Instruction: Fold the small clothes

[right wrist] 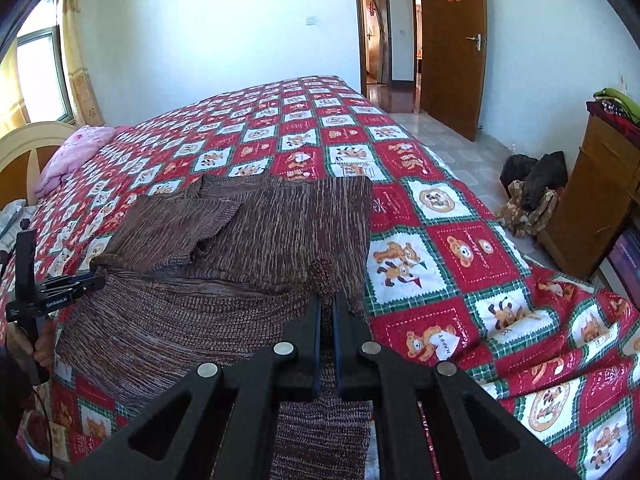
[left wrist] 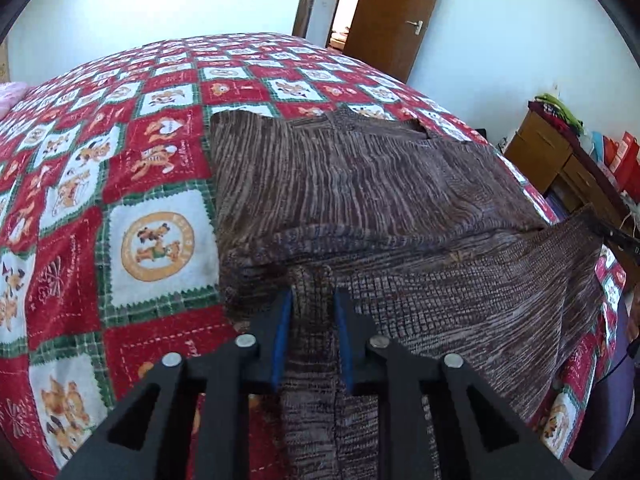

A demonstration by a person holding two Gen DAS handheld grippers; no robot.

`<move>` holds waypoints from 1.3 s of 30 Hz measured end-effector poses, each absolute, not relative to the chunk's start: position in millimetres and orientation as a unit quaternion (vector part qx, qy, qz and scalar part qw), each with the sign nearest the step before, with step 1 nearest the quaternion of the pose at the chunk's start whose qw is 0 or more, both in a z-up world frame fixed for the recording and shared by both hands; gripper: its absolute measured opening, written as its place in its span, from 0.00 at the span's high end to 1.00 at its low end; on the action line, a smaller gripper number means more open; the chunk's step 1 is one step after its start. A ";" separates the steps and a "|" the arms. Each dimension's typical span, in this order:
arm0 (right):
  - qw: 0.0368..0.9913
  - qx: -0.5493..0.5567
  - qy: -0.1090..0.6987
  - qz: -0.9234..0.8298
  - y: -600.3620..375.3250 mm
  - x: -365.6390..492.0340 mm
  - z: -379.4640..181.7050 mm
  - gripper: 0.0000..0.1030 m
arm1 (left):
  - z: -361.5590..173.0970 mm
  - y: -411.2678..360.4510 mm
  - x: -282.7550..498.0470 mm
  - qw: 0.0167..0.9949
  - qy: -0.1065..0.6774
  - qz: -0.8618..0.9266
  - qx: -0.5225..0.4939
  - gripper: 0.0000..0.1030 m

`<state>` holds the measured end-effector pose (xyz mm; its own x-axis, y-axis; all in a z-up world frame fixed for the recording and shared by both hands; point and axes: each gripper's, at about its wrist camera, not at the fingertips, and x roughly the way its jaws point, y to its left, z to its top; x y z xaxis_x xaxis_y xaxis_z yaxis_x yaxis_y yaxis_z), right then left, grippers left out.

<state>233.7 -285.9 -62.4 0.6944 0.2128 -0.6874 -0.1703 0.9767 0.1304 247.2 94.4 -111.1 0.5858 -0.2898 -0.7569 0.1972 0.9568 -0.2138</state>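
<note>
A brown striped knit sweater (left wrist: 360,184) lies on the bed's red, white and green patchwork cover (left wrist: 120,160), its upper half flat and its near hem lifted off the cover. My left gripper (left wrist: 313,300) is shut on a bunched fold of the hem, which fills the gap between its blue pads. In the right wrist view the sweater (right wrist: 260,220) spreads to the left, and my right gripper (right wrist: 327,300) is shut on the hem's other corner. The left gripper (right wrist: 94,280) shows there at the far left, held by a hand, with the hem stretched between the two.
The bed cover (right wrist: 460,260) drops off at the right to a tiled floor with a heap of clothes (right wrist: 528,196) and a wooden cabinet (right wrist: 592,200). A pink pillow (right wrist: 76,152) lies at the headboard. A brown door (right wrist: 452,48) stands open at the far wall.
</note>
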 end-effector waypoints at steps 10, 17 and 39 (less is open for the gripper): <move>0.931 0.020 0.351 0.098 -287.5 227.5 -36.8 0.96 | -61.6 110.2 230.2 0.909 0.381 -0.137 -0.104 0.92; 0.941 -0.006 0.324 0.093 -279.4 245.8 -12.2 0.96 | -35.5 121.5 255.2 0.919 0.358 -0.116 -0.121 0.92; 0.924 -0.089 0.371 0.027 -240.6 470.9 -99.0 0.96 | -95.7 122.3 426.7 0.911 0.395 -0.005 -0.121 0.92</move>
